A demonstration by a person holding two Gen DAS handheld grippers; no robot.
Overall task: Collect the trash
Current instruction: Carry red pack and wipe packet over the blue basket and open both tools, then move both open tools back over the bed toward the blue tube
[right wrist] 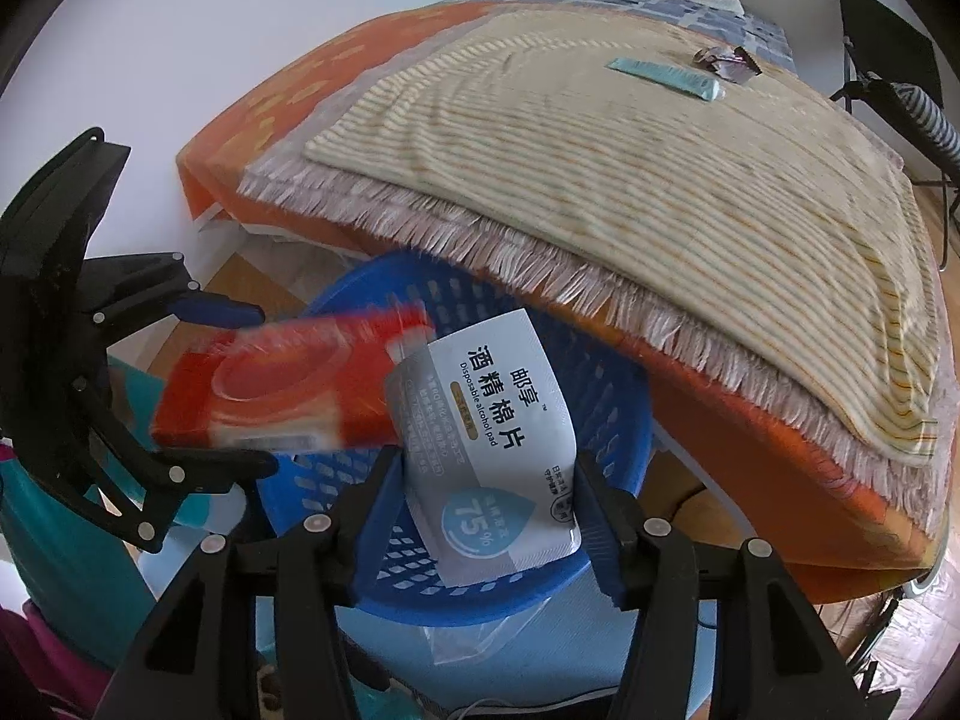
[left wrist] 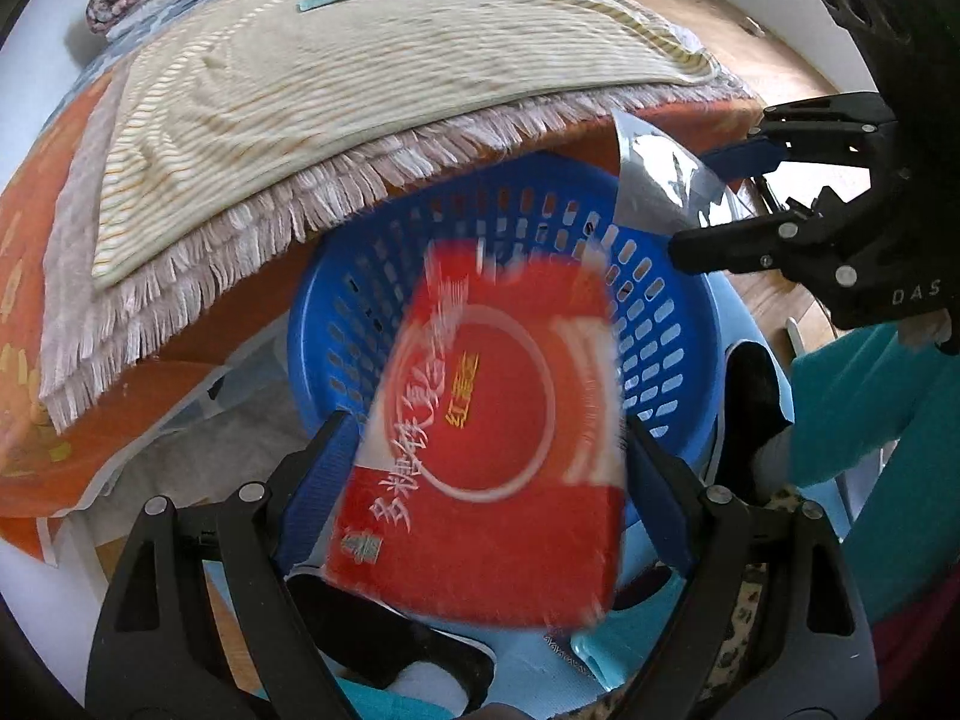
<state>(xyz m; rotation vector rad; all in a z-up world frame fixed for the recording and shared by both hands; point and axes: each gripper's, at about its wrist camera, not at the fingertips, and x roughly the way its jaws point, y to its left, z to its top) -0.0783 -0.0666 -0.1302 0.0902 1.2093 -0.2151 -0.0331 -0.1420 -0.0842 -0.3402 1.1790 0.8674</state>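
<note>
The basket (left wrist: 672,330) is glossy blue perforated plastic. The red box (left wrist: 498,450) looks like smooth, shiny printed card. The wipe pack (right wrist: 492,450) is matt white foil-like film. The mat (right wrist: 660,180) is ribbed woven cloth with rough fringe, over orange cloth bedding (right wrist: 252,138).

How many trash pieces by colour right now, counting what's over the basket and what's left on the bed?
Red: 1, red packet
White: 1, alcohol pad sachet
Teal: 1, teal wrapper
Silver/dark: 1, crumpled wrapper
Total: 4
</note>
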